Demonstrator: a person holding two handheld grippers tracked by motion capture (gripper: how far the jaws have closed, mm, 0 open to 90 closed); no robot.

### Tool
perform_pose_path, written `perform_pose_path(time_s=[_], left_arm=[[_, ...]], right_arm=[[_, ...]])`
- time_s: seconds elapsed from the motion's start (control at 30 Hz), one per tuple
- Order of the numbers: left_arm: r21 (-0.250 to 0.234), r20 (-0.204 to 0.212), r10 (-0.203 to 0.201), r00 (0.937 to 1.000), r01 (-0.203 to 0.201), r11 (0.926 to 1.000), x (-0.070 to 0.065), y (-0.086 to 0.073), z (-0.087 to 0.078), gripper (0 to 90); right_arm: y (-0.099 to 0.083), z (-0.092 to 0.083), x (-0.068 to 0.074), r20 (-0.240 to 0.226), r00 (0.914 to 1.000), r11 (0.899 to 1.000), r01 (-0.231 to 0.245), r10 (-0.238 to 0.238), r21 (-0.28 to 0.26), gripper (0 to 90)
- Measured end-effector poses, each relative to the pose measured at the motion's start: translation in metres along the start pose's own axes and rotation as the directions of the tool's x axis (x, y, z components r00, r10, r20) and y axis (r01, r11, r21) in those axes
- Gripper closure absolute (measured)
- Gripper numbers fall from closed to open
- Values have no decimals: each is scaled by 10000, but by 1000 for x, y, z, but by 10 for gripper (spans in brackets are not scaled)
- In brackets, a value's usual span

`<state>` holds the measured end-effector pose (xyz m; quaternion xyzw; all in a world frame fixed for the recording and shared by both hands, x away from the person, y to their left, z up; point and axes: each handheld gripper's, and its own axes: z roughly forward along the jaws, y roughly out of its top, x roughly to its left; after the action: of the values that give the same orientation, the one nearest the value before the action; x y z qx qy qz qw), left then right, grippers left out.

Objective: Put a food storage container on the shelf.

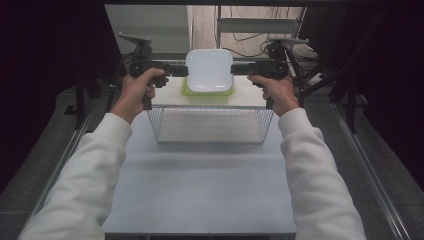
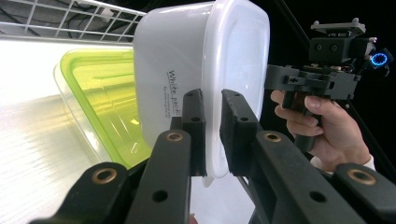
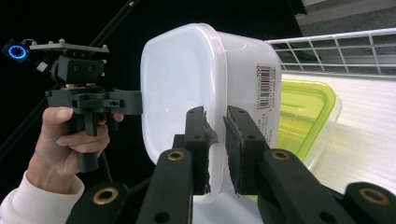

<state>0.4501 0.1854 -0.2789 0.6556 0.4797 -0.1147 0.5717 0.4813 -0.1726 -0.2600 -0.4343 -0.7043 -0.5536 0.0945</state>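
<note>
From the high view, we hold the white container [image 1: 209, 70] upside down between the two tongs, the left tongs [image 1: 181, 70] clamped on its left rim and the right tongs [image 1: 236, 68] on its right rim. It hangs directly over the green-lidded container [image 1: 207, 93], which sits on the tabletop [image 1: 200, 190] just behind the wire basket [image 1: 210, 126]. The basket has nothing in it.

In the left gripper view, our left tongs [image 2: 212, 133] are closed on the white container's [image 2: 187, 79] rim flange, one pad on each side of it. The green-lidded container [image 2: 100, 100] lies close behind, and we cannot tell whether the two touch. Our right hand [image 2: 322, 126] shows beyond with its gripper.

In the right gripper view, our right tongs [image 3: 217, 149] likewise pinch the opposite rim of the white container [image 3: 187, 88], the green-lidded container [image 3: 303, 114] just past it.

We judge the pickup done: the white container is gripped from both sides. What is left looks like carrying it to its resting place, perhaps the basket or onto the green one, and letting go.
</note>
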Motion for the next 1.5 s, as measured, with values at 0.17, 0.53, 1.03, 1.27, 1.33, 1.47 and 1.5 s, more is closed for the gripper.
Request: perform_pose_path(time_s=[0.17,0.53,1.03,1.27,1.33,1.47,1.5], left_arm=[[-15,114,-204,9997,205,9998,3,2,1,809],[-21,382,-768,9963,769,9970,11,9,3,808],[-3,617,-1728,9830,1731,9849,26,23,9,793],[53,662,-2197,9733,2198,9755,35,30,15,774],[-17,727,-2319,9700,2326,9726,38,32,18,767],[-126,781,-2415,9673,2431,9699,42,33,20,760],[-144,789,-2419,9671,2437,9697,43,33,21,759]], right_arm=[[2,1,-3,-77,9999,9999,-136,136,5,785],[6,4,-9,-245,9980,9983,-584,583,-20,780],[18,13,-20,-219,9879,9881,-1534,1536,108,763],[22,18,-31,-450,9707,9717,-2360,2361,78,754],[24,19,-35,-454,9658,9669,-2552,2553,83,749],[26,21,-39,-382,9625,9632,-2686,2687,64,746],[27,21,-39,-343,9617,9623,-2718,2719,83,746]])
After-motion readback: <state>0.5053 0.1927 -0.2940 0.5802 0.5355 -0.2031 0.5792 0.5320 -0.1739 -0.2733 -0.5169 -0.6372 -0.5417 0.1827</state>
